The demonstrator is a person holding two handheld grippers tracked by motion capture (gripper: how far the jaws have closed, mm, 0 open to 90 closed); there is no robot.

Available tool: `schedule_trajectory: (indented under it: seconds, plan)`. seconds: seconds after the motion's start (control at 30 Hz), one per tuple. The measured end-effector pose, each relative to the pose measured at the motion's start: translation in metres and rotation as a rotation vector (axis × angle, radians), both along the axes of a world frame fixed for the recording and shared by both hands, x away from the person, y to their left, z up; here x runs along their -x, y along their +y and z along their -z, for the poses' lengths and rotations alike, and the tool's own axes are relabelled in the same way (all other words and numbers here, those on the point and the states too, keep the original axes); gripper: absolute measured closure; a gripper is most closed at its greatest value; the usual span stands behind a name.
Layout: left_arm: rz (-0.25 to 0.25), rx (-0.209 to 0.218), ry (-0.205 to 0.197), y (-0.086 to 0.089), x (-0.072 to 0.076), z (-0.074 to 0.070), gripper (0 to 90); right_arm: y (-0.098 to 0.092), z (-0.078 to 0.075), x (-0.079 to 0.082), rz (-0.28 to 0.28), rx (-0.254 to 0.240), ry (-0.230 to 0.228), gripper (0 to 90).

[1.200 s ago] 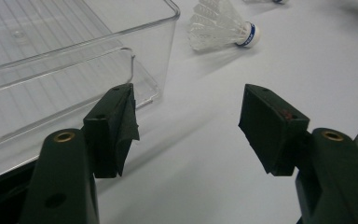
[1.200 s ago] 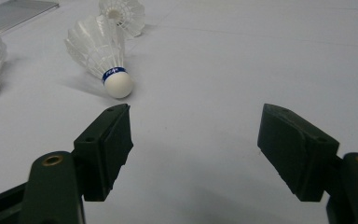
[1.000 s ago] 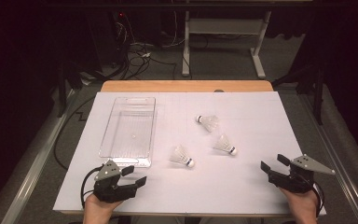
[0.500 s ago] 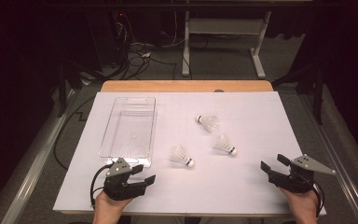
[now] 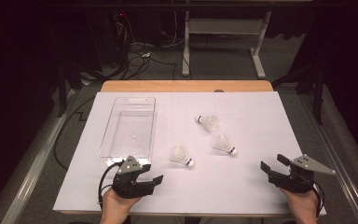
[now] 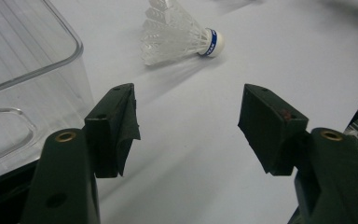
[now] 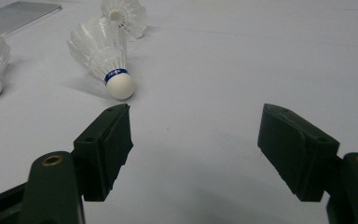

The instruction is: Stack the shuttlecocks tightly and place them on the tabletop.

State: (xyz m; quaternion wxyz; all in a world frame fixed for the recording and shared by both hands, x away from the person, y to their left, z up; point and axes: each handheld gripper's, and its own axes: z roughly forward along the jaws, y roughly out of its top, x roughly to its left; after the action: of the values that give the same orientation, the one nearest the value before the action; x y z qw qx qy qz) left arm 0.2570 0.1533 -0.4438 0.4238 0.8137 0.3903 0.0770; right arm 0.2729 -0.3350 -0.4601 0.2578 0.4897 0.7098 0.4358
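Three white shuttlecocks lie on the white sheet: one at front centre [image 5: 182,156] [image 6: 177,32], one to its right [image 5: 223,144] [image 7: 100,51], one farther back [image 5: 208,122] [image 7: 126,14]. My left gripper [image 5: 152,173] [image 6: 189,121] stands open and holds nothing. It sits just in front of the clear tray's [image 5: 129,98] [image 6: 23,60] near end, and the front shuttlecock lies ahead of its jaws. Near the front right corner my right gripper [image 5: 272,163] [image 7: 196,135] is open and empty. The right-hand shuttlecock's cork lies a short way beyond its left jaw.
The white sheet [image 5: 242,186] covers most of the wooden table [image 5: 186,86]. The clear tray has nothing in it. Beyond the table are a dark floor with cables [image 5: 140,56] and a white desk frame [image 5: 223,28].
My left gripper has slid to the right along the table's front, closer to the front shuttlecock. The right gripper and the shuttlecocks have stayed put.
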Motion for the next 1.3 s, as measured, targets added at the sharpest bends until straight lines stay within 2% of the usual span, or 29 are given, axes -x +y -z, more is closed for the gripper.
schedule_trajectory:
  seconds: [0.57, 0.67, 0.73, 1.3]
  plan:
    - [-0.003, -0.040, 0.020, -0.023, -0.014, -0.004, 38.0, 0.000, 0.000, 0.000, -0.002, -0.001, 0.000, 26.3]
    - [-0.002, -0.038, 0.031, -0.026, -0.017, -0.005, 38.2, 0.000, 0.000, 0.000, -0.002, -0.001, 0.001, 26.3]
    - [-0.004, -0.051, 0.039, -0.030, -0.021, -0.005, 38.5, 0.000, 0.000, 0.000, -0.003, -0.003, 0.002, 26.3]
    - [-0.035, -0.059, 0.066, -0.040, -0.041, -0.003, 39.7, 0.000, 0.000, 0.000, -0.012, 0.003, 0.003, 26.4]
